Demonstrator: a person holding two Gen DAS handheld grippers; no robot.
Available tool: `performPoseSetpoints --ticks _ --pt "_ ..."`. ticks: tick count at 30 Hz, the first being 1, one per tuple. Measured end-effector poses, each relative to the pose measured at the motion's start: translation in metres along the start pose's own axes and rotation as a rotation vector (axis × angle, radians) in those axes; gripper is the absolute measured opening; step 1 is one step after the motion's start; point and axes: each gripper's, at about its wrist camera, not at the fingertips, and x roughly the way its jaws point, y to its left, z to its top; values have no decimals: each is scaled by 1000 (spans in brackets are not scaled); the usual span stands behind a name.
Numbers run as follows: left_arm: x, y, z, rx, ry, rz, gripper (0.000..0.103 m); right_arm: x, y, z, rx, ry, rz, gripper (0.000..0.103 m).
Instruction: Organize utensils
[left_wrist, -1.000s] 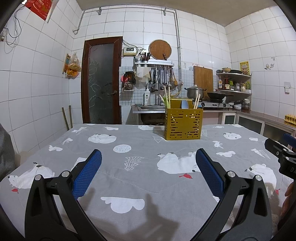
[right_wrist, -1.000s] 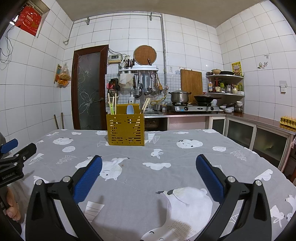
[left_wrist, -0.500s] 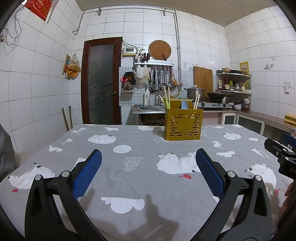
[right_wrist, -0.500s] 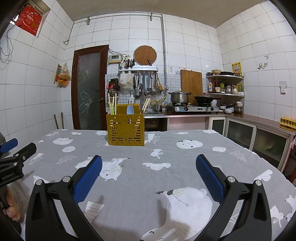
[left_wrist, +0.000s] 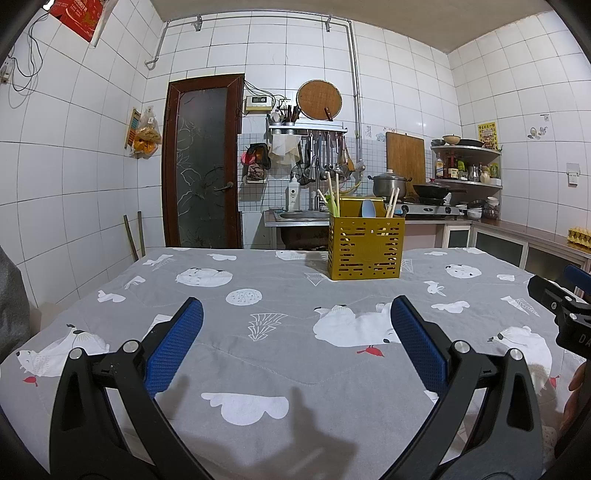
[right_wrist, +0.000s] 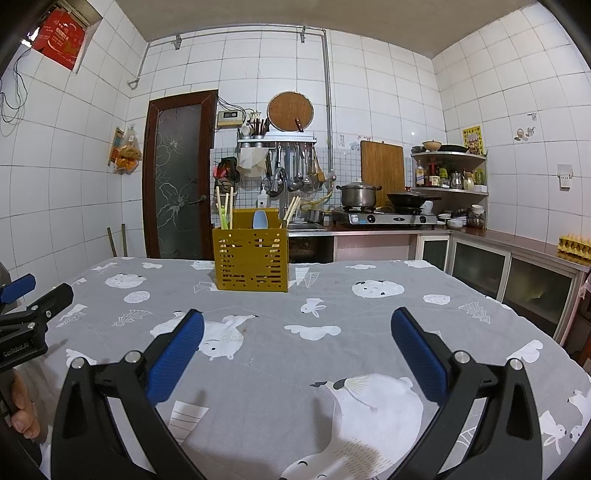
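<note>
A yellow slotted utensil holder (left_wrist: 365, 247) stands upright at the far side of the table; it also shows in the right wrist view (right_wrist: 251, 259). It holds chopsticks (left_wrist: 392, 202), a pale blue spoon (left_wrist: 368, 209) and green-tipped sticks (left_wrist: 332, 202). My left gripper (left_wrist: 295, 343) is open and empty, low over the near part of the table. My right gripper (right_wrist: 295, 347) is open and empty too, level with it on the right. Each gripper shows at the edge of the other's view.
The table wears a grey cloth with white animal prints (left_wrist: 258, 332). Behind it are a sink counter (left_wrist: 295, 216), a stove with a pot (right_wrist: 360, 195), a wall rack of hanging ladles (right_wrist: 295, 166), a corner shelf (right_wrist: 448, 173) and a brown door (left_wrist: 203, 162).
</note>
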Motion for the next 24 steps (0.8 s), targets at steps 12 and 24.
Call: performPoseSetpoints --ticks 12,24 --pt "0 2 4 3 -5 0 98 0 0 0 2 -1 0 99" --pt "-2 5 5 5 -15 3 98 0 0 -1 0 -1 0 99"
